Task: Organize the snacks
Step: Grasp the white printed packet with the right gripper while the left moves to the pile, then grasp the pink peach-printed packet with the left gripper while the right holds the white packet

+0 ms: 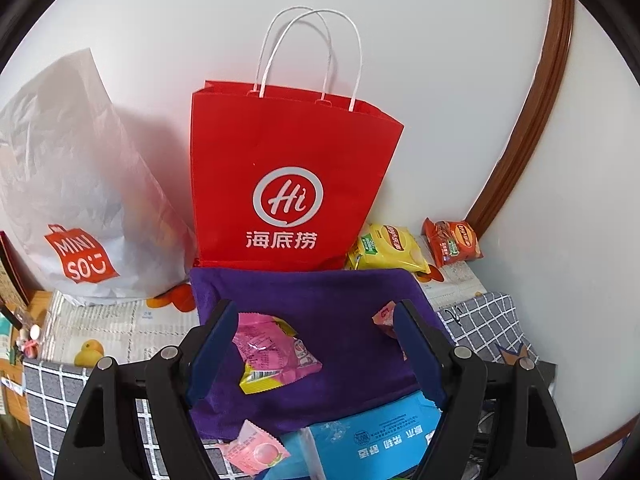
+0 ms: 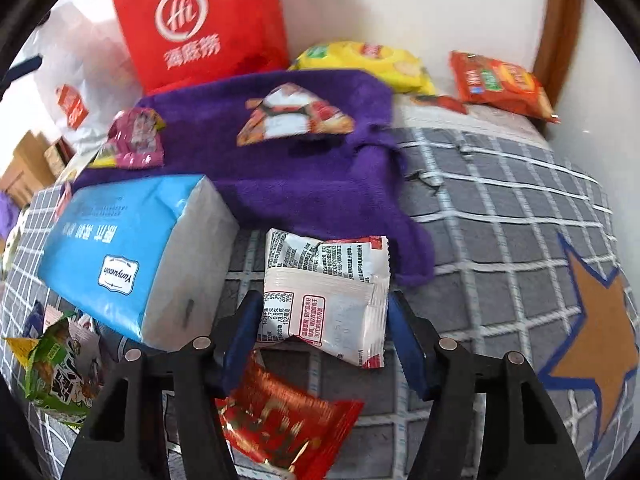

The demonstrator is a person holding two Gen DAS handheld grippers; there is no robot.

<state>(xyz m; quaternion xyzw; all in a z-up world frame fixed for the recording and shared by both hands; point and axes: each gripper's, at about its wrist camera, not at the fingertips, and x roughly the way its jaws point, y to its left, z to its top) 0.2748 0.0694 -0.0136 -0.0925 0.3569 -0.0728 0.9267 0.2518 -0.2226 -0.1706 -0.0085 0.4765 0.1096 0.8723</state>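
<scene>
In the left wrist view my left gripper (image 1: 316,348) is open above a purple towel (image 1: 320,300). A pink and yellow snack packet (image 1: 272,356) lies on the towel by the left finger. A small pink packet (image 1: 382,316) lies by the right finger. A red Haidilao paper bag (image 1: 288,176) stands behind the towel. In the right wrist view my right gripper (image 2: 320,340) is open around two white snack sachets (image 2: 324,292) on the checked cloth. A red packet (image 2: 280,420) lies just below the fingers. A triangular packet (image 2: 294,120) lies on the towel (image 2: 280,184).
A blue tissue pack (image 2: 132,248) lies left of the sachets, also in the left view (image 1: 372,440). A white Miniso bag (image 1: 76,200) stands left of the red bag. Yellow (image 1: 384,248) and orange (image 1: 452,240) chip bags lie by the wall. A green packet (image 2: 52,360) lies far left.
</scene>
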